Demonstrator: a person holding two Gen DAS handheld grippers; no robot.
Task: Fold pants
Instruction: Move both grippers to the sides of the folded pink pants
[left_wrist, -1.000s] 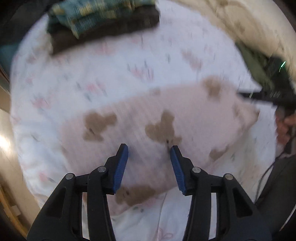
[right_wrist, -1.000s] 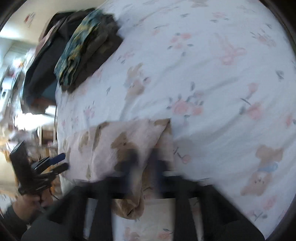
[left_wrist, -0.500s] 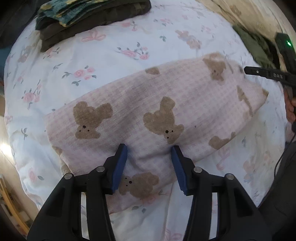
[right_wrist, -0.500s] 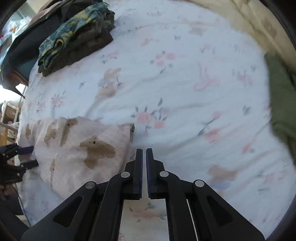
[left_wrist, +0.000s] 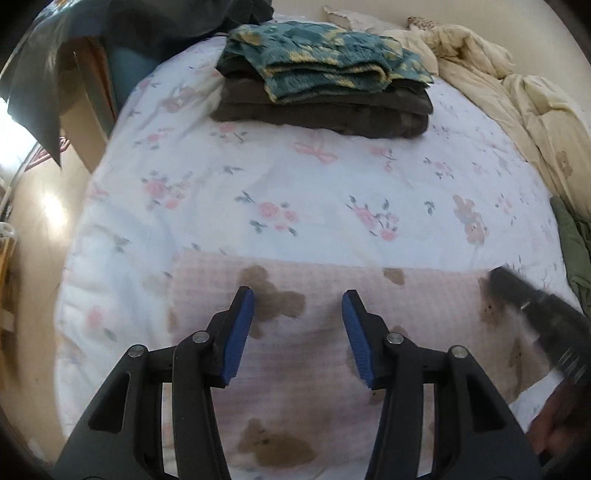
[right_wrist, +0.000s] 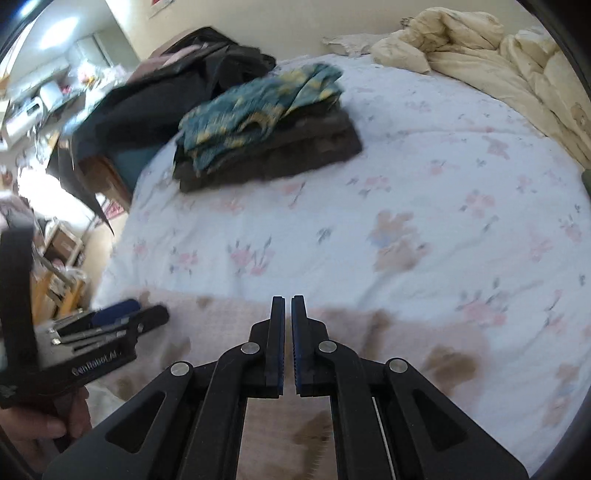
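Observation:
The pink checked pants with brown bear prints lie folded into a flat rectangle on the near part of the bed. My left gripper is open and empty just above their near half. My right gripper is shut with nothing between its pads, above the same pants. In the left wrist view the right gripper is a blurred dark shape over the pants' right end. In the right wrist view the left gripper is at the left over the pants' left end.
A stack of folded clothes, teal-and-yellow on dark brown, sits at the far side of the floral bedsheet. A rumpled cream duvet lies at the far right. An olive garment is at the right edge. Dark clothes hang over furniture at the far left.
Both grippers have drawn back and tilted up, so the far clothes stack and duvet show. The right gripper has swung over the pants. The pants lie unmoved.

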